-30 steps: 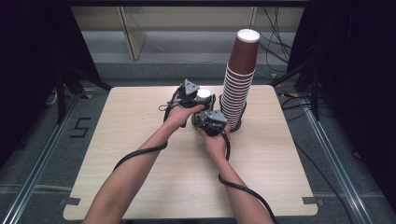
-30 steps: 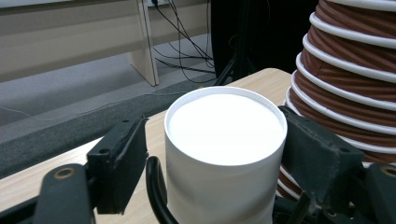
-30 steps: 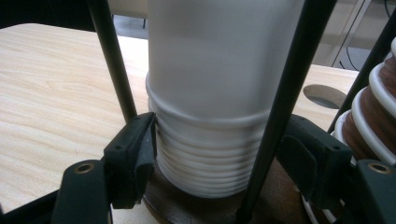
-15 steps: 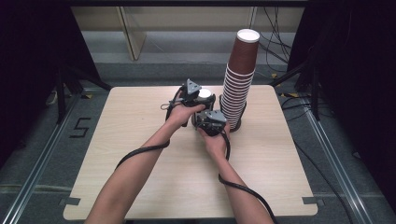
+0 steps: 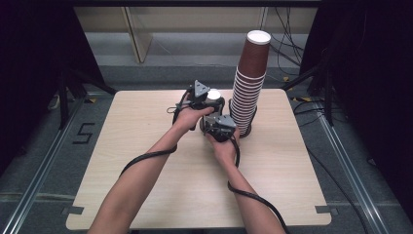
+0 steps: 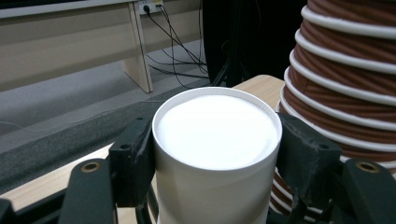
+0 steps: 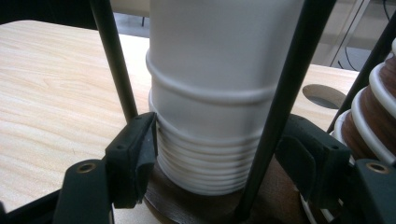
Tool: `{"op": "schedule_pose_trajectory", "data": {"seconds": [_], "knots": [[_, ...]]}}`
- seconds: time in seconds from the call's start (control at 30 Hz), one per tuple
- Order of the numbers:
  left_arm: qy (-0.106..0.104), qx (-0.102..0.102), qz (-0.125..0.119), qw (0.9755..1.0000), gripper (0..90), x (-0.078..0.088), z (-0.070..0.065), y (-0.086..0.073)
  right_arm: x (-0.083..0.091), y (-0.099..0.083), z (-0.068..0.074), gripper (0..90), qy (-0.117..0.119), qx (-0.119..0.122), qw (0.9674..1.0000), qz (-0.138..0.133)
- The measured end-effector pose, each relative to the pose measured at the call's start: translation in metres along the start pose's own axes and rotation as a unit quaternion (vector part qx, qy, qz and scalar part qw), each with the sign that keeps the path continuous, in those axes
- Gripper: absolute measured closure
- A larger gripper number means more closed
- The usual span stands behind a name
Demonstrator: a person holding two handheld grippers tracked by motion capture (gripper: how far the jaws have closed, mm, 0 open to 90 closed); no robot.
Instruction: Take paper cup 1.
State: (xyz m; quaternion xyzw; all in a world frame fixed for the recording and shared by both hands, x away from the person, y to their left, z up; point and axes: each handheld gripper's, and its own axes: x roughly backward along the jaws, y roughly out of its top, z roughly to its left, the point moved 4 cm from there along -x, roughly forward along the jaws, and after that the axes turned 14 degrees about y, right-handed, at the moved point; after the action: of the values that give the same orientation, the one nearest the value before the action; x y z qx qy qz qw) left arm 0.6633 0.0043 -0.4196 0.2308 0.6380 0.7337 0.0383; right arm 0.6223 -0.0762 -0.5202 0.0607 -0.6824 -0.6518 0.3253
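With the left gripper (image 6: 217, 154) just closed on the top white paper cup (image 6: 217, 140) beside the tall brown cup tower (image 5: 248, 83), the right gripper (image 7: 219, 158) clamps the nested cups below; lift straight up, no twisting.

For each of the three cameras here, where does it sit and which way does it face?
High view: above the person's side, looking forward and down on the table; both forearms, left gripper, right gripper.
Left gripper view: rides that gripper, looking along its jaws clamped on the top white cup.
Right gripper view: rides that gripper, jaws around the white cup stack.
Shared: brown cup stack.
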Motion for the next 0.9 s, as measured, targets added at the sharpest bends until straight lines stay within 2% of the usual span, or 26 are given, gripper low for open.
{"op": "schedule_pose_trajectory", "data": {"seconds": [0.27, 0.4, 0.5, 0.57, 0.67, 0.8, 0.87, 0.9], "knots": [[0.001, 0.001, -0.019, 0.9998, 33.4, 0.005, 0.0, 0.014, 0.0, 0.0, -0.001, 31.1, -0.003, 0.006, 1.0, -0.001], [0.003, 0.0, -0.029, 0.9996, 33.4, 0.007, 0.0, 0.021, 0.001, 0.0, 0.0, 31.1, -0.001, 0.0, 1.0, 0.0], [0.005, 0.0, -0.037, 0.9993, 33.5, 0.009, 0.0, 0.027, 0.0, 0.0, -0.001, 31.0, -0.002, 0.011, 0.9999, 0.004], [0.005, 0.001, -0.04, 0.9992, 33.5, 0.011, 0.001, 0.032, 0.0, 0.0, -0.001, 30.9, -0.001, 0.01, 0.9999, 0.004], [0.007, 0.0, -0.047, 0.9989, 33.6, 0.013, 0.0, 0.036, 0.001, 0.0, 0.0, 29.8, 0.001, 0.011, 0.9999, 0.01], [0.006, -0.002, -0.051, 0.9987, 33.5, 0.017, -0.001, 0.042, -0.001, 0.0, 0.001, 27.6, 0.0, 0.009, 1.0, 0.004], [0.004, 0.002, -0.053, 0.9986, 33.5, 0.019, -0.001, 0.045, -0.002, -0.001, 0.001, 26.6, 0.0, 0.012, 0.9999, 0.006], [0.003, 0.003, -0.055, 0.9985, 33.5, 0.02, -0.001, 0.046, 0.0, 0.0, 0.0, 26.3, -0.002, 0.026, 0.9996, 0.009]]}}
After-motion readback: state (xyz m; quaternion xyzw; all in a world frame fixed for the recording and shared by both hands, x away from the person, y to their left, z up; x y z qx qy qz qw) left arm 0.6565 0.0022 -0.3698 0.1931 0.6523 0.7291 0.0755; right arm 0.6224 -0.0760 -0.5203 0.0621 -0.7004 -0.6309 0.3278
